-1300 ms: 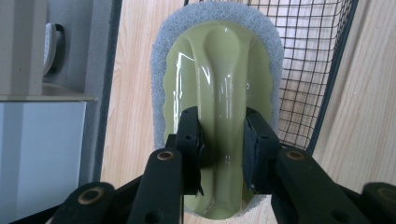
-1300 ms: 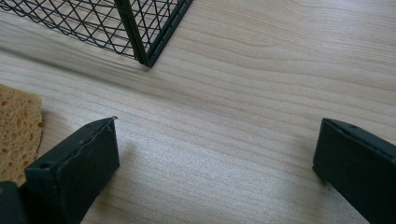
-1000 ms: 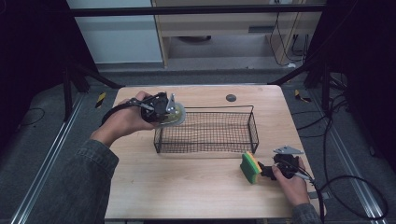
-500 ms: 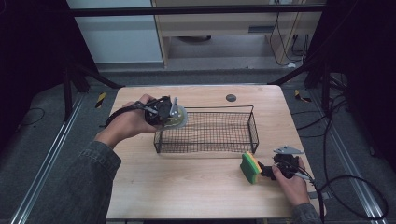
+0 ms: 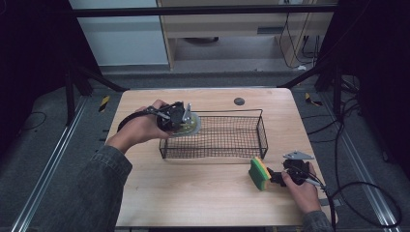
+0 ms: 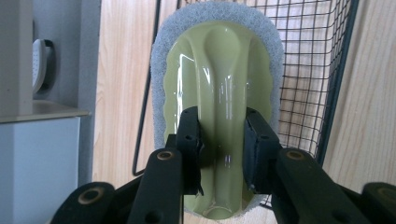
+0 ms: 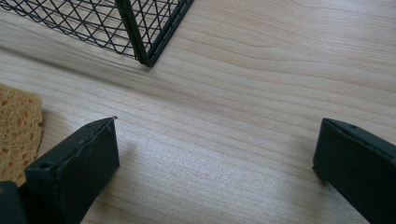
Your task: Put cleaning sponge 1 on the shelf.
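Note:
A pale green scrub brush with a grey pad is gripped by its raised handle ridge, with my left gripper shut on it. In the high view, that gripper holds the brush at the left end of the black wire basket, over its rim. Near the table's front right, my right gripper rests low and open, with bare wood between its jaws. A yellow and green sponge stands on edge just off its tips, and its yellow face lies outside the left jaw.
The wooden table has a small dark round disc behind the basket. The basket's corner is close ahead of the right gripper. Cables trail off the table's right side. Dark floor and rails surround the table.
My left hand has sunk a little and drifted right, bringing the brush closer over the basket's left end. The right hand and the sponge have stayed put.

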The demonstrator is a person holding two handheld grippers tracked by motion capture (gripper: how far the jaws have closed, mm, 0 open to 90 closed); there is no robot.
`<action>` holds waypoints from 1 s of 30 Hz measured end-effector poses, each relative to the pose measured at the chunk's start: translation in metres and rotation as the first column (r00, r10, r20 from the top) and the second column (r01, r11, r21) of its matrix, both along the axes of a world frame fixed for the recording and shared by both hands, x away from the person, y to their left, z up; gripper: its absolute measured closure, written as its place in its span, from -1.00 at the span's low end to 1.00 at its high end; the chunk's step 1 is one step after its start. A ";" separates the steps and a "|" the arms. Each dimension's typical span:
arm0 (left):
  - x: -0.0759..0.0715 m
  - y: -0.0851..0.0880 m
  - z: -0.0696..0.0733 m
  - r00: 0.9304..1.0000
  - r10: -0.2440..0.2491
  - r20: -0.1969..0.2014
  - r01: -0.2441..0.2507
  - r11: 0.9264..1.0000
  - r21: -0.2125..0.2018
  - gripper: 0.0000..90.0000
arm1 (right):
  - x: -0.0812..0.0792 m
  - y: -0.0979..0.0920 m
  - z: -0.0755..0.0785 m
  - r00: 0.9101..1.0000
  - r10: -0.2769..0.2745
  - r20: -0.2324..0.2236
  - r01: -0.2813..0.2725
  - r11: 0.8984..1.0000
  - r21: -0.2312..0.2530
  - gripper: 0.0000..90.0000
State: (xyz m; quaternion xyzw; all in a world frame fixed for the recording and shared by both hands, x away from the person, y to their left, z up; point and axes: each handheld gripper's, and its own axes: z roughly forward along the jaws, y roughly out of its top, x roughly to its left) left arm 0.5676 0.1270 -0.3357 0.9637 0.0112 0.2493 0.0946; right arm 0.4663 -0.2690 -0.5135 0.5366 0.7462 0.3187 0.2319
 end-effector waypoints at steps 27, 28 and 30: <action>0.003 0.004 -0.031 0.998 -0.007 -0.068 0.007 1.000 -0.001 0.57 | 0.000 0.000 0.000 1.000 0.003 0.000 -0.003 1.000 0.000 -0.99; 0.003 0.004 -0.032 0.997 -0.002 -0.074 0.001 1.000 -0.005 0.57 | 0.000 0.000 0.000 1.000 0.003 -0.001 -0.003 1.000 0.000 -0.99; 0.003 0.004 -0.033 0.997 -0.002 -0.075 0.001 1.000 -0.005 0.57 | 0.000 0.000 0.000 1.000 0.003 0.000 -0.003 1.000 0.000 -0.99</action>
